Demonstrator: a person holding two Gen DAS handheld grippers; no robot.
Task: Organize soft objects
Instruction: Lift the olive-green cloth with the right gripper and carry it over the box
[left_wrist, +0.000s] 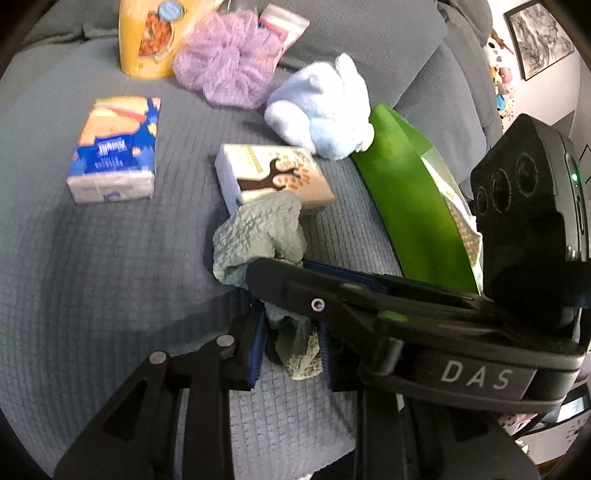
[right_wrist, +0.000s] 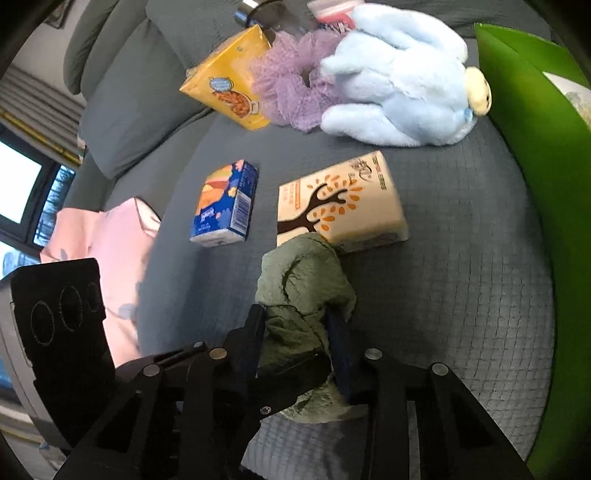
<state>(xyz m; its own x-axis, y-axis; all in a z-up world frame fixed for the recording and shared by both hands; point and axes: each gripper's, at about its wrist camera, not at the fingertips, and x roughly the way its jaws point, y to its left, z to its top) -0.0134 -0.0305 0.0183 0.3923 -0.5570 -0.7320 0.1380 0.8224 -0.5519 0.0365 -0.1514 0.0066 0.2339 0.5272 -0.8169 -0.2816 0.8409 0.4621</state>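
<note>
Left gripper (left_wrist: 291, 354): clenched on the sage-green cloth (left_wrist: 258, 236); a fold of the cloth hangs between its two blue-padded fingers (left_wrist: 258, 347), seen in the left wrist view.
Right gripper (right_wrist: 299, 343): its fingers (right_wrist: 338, 350) press on the same cloth from either side; in the left wrist view this gripper crosses in front, its tip buried in the bunched fabric.
Sage-green cloth: crumpled, lifted into a bundle between the two grippers, just above the sofa seat (left_wrist: 110, 277); its far edge touches or overlaps the near corner of the tree-print tissue pack (right_wrist: 343, 206).
Tree-print tissue pack: lies flat on the seat, just beyond the cloth.
Blue tissue pack (right_wrist: 225, 206): lies on the seat, to the left of the tree-print pack and apart from it.
Pale blue plush toy (right_wrist: 399, 88): lies farther back on the seat, beside the purple mesh bath puff (right_wrist: 288, 92) and touching it.
Yellow packet (right_wrist: 229, 92): left of the puff, leaning toward the sofa back.
Green bag (right_wrist: 535, 184): stands open on the right side, near the plush toy.
Pink fabric (right_wrist: 114, 258): lies at the left edge of the seat in the right wrist view.
Sofa: grey, with a quilted grid cover.
</note>
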